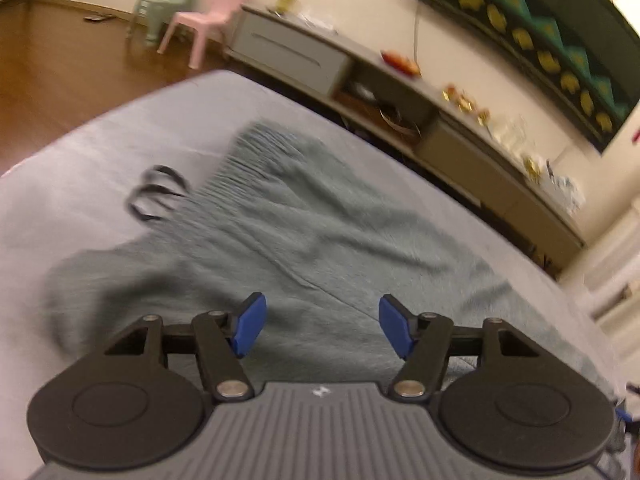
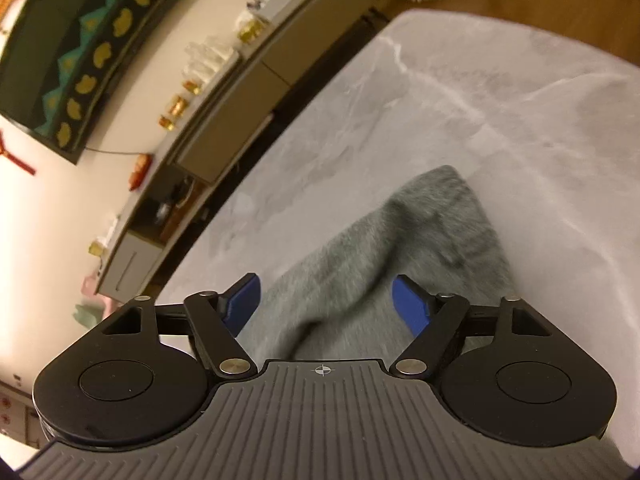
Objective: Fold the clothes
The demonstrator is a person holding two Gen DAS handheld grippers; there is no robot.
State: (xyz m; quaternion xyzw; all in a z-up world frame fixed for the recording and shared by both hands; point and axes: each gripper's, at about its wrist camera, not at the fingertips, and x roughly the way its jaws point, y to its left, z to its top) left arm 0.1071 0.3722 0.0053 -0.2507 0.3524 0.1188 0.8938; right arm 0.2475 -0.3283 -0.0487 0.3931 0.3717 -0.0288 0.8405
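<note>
Grey-green garment (image 1: 280,220) on bed, seemingly just beneath both spread grippers.

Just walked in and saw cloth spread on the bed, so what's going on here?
A person with a two-finger gripper in each hand is folding a grey-green fuzzy garment with a ribbed waistband that lies on the pale grey bed cover. Both the left gripper and the right gripper hang open above the cloth, gripping nothing. A black drawstring trails from the waistband. The garment lies creased and loosely spread, not yet a neat fold.
</note>
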